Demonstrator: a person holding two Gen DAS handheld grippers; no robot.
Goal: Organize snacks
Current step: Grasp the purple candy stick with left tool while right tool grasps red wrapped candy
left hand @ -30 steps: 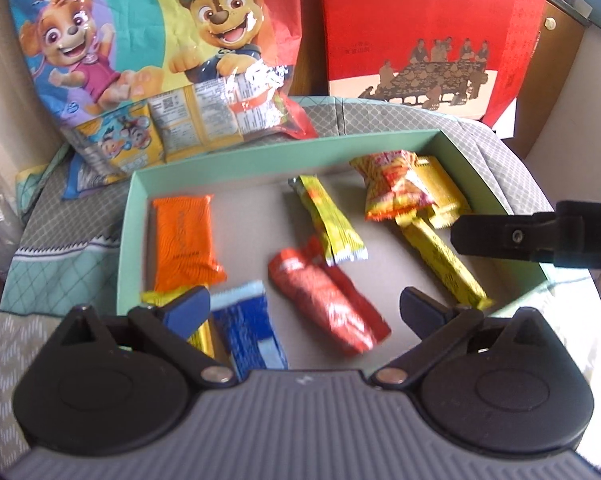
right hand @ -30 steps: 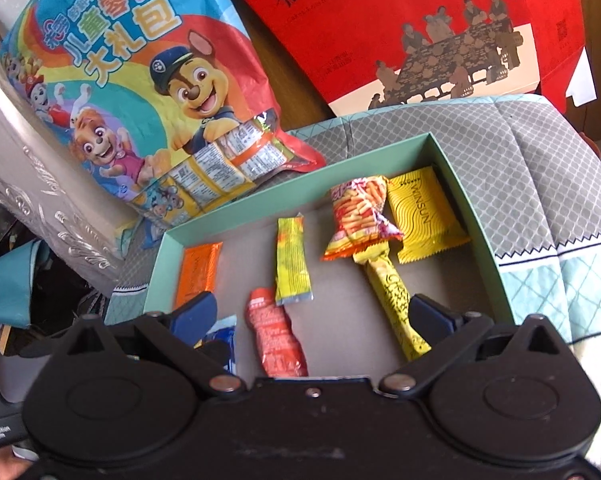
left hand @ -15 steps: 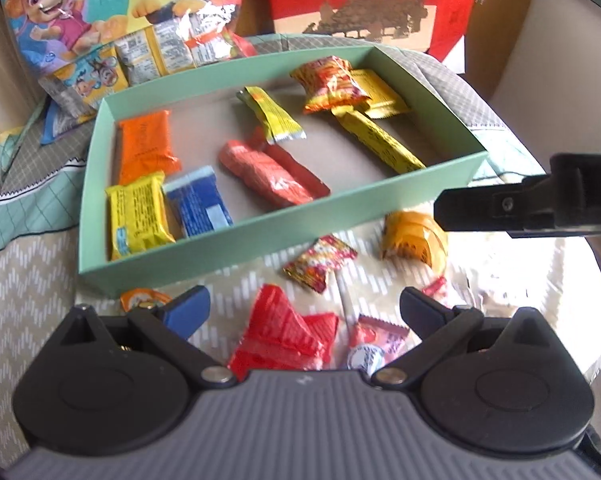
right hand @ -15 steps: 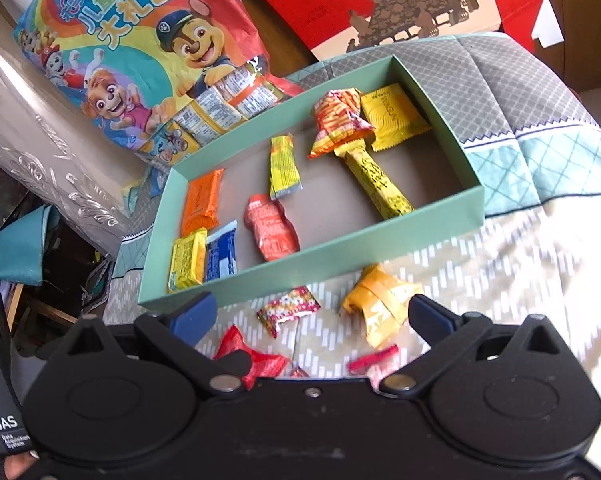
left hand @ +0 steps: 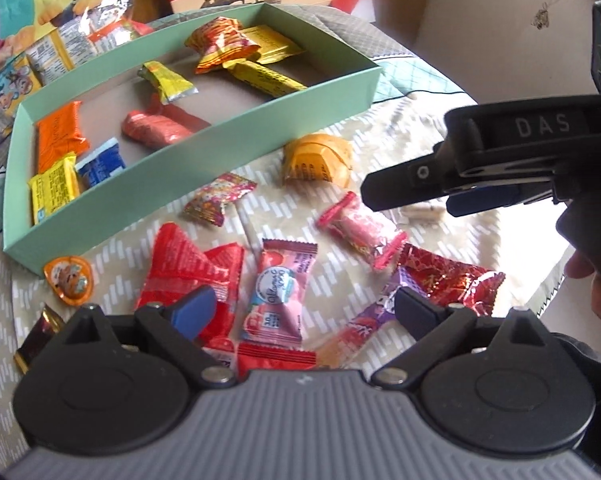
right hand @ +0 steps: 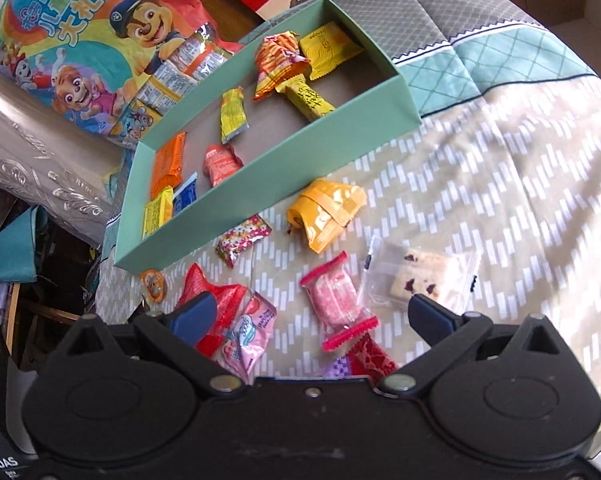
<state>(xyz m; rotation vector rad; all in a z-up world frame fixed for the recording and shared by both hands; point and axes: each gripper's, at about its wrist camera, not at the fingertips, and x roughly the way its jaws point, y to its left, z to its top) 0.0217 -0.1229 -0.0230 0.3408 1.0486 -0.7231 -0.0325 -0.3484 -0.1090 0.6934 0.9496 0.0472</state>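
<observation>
The cartoon snack bag [right hand: 100,40] is cut off at the edge. My left gripper [left hand: 304,304] has just closed a little but stays wide, empty, over a pink candy [left hand: 280,292]. My right gripper [right hand: 312,312] gapes too, holding nothing. The green box [right hand: 260,168] holds snacks behind.

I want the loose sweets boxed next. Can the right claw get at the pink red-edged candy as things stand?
Probably yes: the right claw is open, the pink red-edged candy lies uncovered on the cloth between its fingers, with nothing over it.
</observation>
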